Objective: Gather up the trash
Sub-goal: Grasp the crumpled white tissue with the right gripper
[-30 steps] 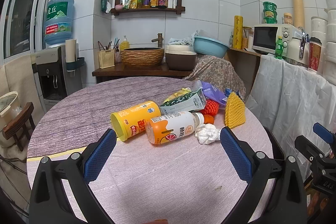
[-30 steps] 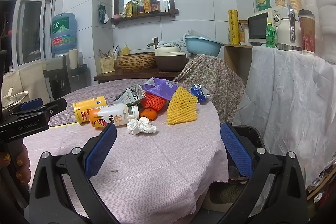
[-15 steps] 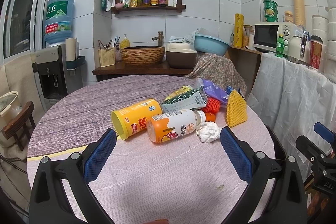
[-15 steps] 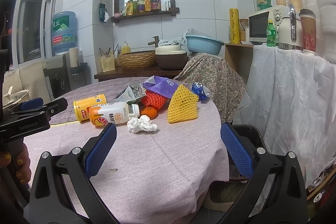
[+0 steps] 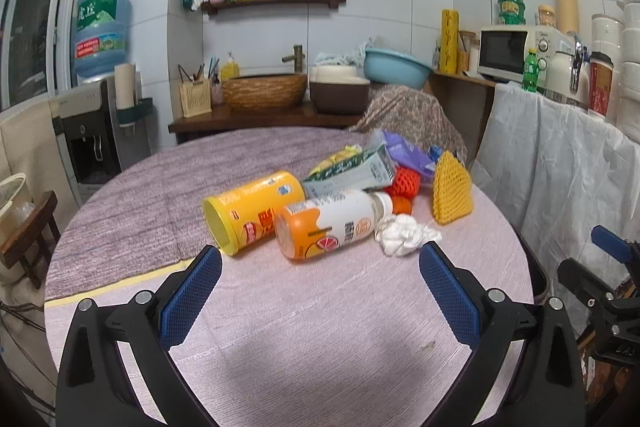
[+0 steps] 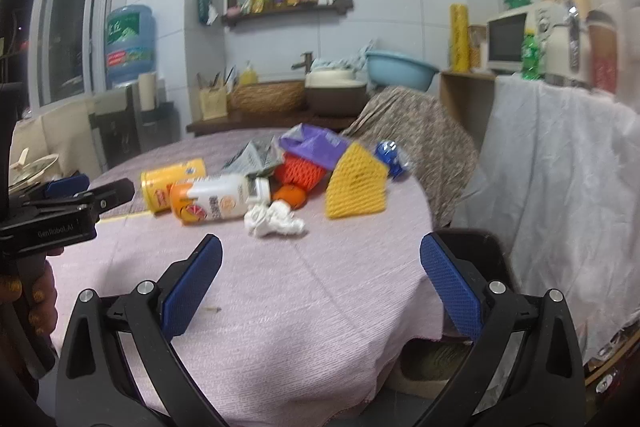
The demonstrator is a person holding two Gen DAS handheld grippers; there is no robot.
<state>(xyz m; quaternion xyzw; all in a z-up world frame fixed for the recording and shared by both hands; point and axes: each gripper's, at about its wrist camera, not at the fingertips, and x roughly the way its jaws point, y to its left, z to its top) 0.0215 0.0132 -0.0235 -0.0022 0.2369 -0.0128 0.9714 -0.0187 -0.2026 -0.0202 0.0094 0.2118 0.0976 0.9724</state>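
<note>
A round tabletop [image 5: 328, 327] under a lilac woven cloth carries a heap of trash toward its far right side, with bare cloth open in front. A yellow cylindrical can [image 5: 252, 211] lies on its side, open mouth toward the left claw [image 5: 320, 291]. Touching it, a white-and-orange plastic drink bottle [image 5: 332, 223] lies flat, cap pointing away to the right. A yellow foam fruit net [image 6: 356, 183] stands near the right edge; a crumpled white tissue [image 6: 276, 219] sits just beside the bottle's cap. Only the right wrist view shows a dark bin [image 6: 472, 251] below that edge. Both the left claw and the right claw [image 6: 320, 291] are spread wide, holding nothing.
</note>
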